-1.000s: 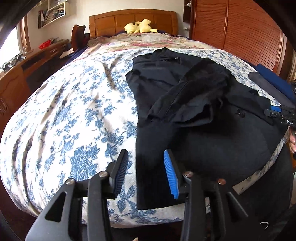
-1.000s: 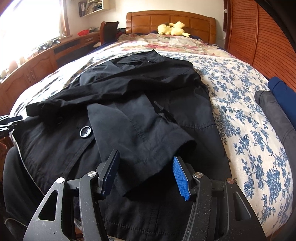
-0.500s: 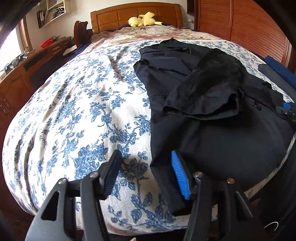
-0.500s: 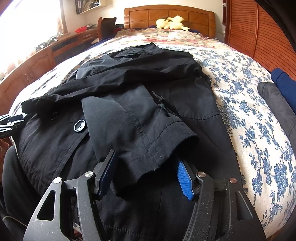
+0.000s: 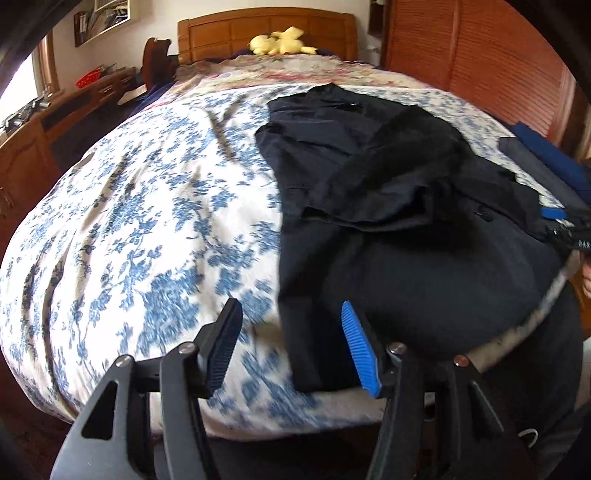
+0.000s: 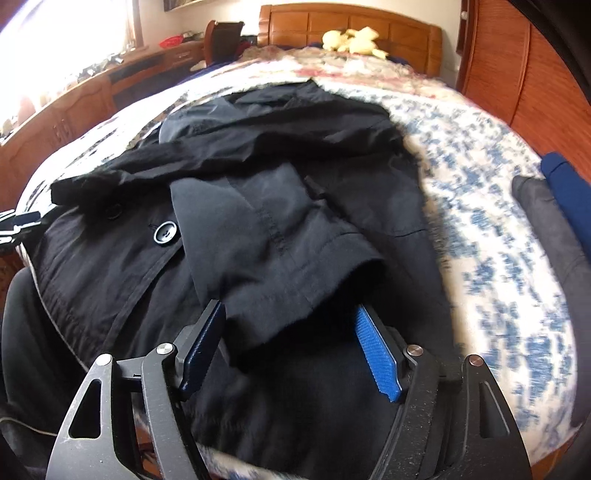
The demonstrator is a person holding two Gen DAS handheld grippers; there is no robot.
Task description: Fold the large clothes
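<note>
Coat (image 5: pixel 388 229) is what we have before us: a black one, spread over the bed (image 5: pixel 147 221) with its blue-flowered cover, its collar toward the wooden headboard (image 5: pixel 266 35) and its hem hanging off the near edge. Of writing we can read almost nothing. In the left wrist view the other tool shows at the far right edge with a few pale characters on its black body, too small and cut off for us to make out.

Our left gripper (image 5: pixel 291 343) hovers over the near edge of the bed with its jaws wide apart. The coat's left edge and hem corner run down between the two pads, nearer the blue one, and we cannot tell whether either pad touches the cloth. It points up the bed, roughly level.

Our right gripper (image 6: pixel 291 350) is also spread wide. The folded-over sleeve (image 6: pixel 273 258) lies across the coat's front, and its cuff end sits between the two pads, partly covering the top of the blue pad (image 6: pixel 376 358). A large button (image 6: pixel 165 233) shows just left of the sleeve. Both views are blurred.

A yellow plush toy (image 6: pixel 351 38) rests by the headboard. Folded dark grey and blue clothes (image 6: pixel 554 206) lie at the right side of the bed, well apart from the coat.
</note>
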